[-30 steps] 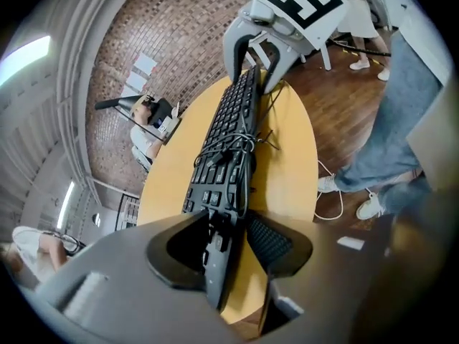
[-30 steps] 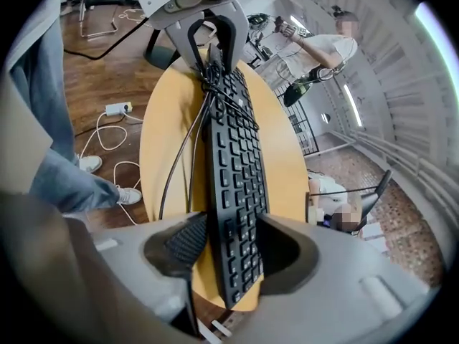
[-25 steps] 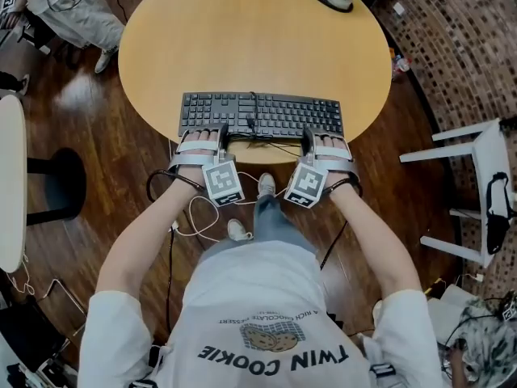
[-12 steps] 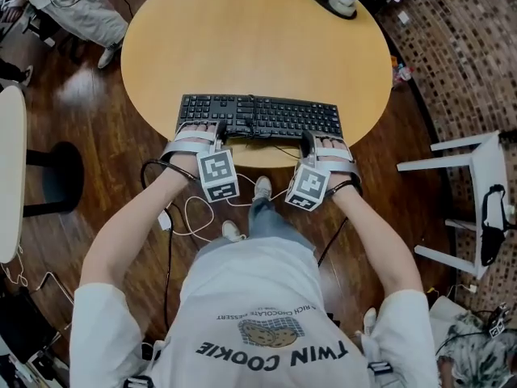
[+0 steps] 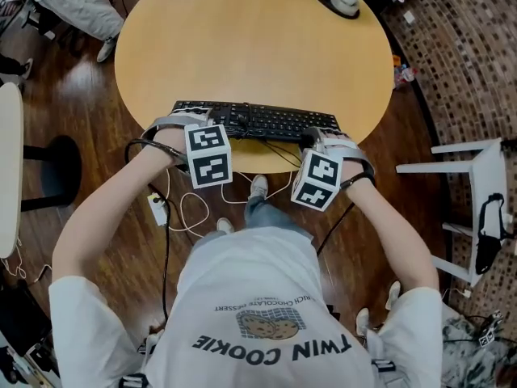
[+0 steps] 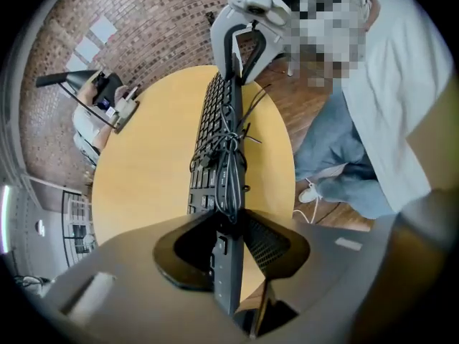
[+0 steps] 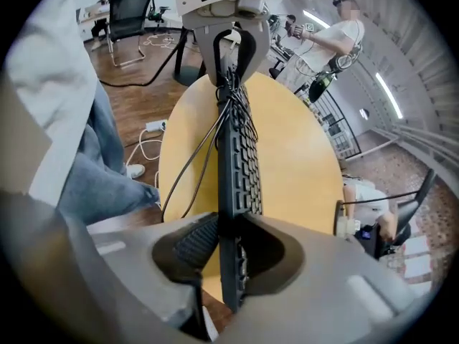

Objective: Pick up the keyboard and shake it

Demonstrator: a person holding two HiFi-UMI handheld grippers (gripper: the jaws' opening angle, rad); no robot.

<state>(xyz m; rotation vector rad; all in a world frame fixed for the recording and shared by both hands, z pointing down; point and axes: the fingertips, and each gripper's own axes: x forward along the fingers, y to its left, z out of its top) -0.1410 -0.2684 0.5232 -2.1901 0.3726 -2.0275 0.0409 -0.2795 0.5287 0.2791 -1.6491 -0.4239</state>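
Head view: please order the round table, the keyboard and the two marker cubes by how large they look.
1. Table
2. Keyboard
3. Left marker cube and right marker cube: they look alike, so I do not rank them. Both are nearer the camera, which enlarges them.

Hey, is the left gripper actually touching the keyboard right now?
Touching. In the left gripper view, the left gripper has its jaws closed on the edge of the keyboard, one pad pressing each face, with no gap.
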